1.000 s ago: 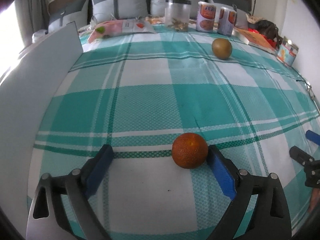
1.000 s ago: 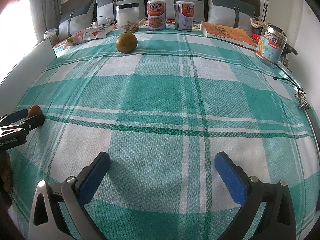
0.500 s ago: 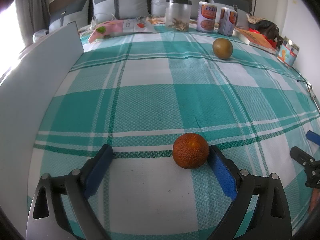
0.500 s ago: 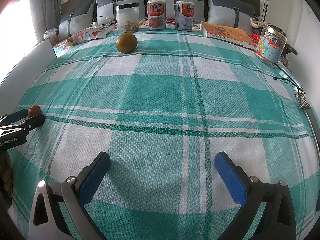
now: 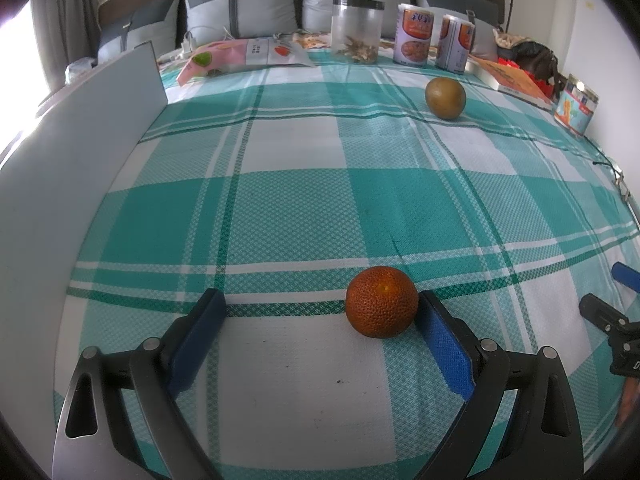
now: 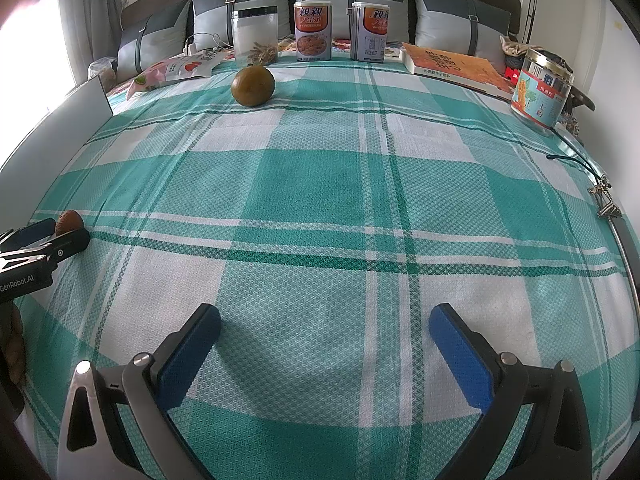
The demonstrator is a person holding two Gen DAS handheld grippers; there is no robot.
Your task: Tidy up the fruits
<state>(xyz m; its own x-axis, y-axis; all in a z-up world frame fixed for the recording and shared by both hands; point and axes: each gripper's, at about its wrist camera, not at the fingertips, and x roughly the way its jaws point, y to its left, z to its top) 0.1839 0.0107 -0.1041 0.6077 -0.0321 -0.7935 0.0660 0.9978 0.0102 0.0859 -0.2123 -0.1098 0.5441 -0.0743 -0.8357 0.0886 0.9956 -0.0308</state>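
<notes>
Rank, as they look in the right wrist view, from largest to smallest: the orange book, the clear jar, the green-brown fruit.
1. orange book
2. clear jar
3. green-brown fruit, though it looks close to the jar in size; its nearness makes true size unsure.

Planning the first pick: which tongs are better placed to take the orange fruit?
Left. The left tongs stand open around the orange fruit, one pad beside it. The right tongs are open over bare cloth, well away from it.
</notes>
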